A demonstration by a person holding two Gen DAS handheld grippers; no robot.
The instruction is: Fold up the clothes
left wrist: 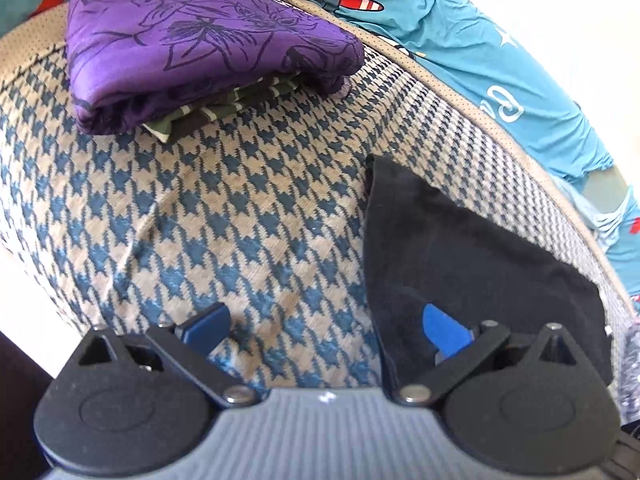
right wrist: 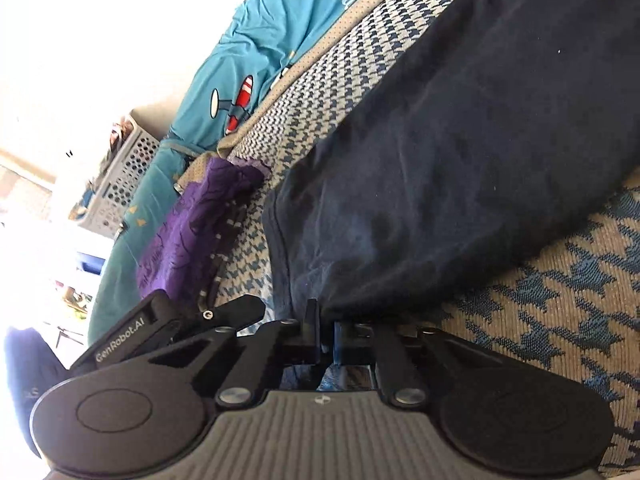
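Right claw (right wrist: 326, 330) is pinched together on the near edge of the dark garment (right wrist: 460, 152); left claw (left wrist: 324, 328) is spread apart, one blue pad over that cloth's corner, nothing gripped. Garment lies on the houndstooth cover (left wrist: 208, 216), well apart from the folded purple piece (left wrist: 192, 40). Risk: thin bite slips, fold goes skewed. Legible: "GenRobot.AI".

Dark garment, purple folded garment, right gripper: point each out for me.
dark garment (right wrist: 460, 152), right wrist view, middle of the cloth.
purple folded garment (left wrist: 192, 40), left wrist view, top face.
right gripper (right wrist: 326, 332), right wrist view, between its closed fingertips at the cloth's edge.
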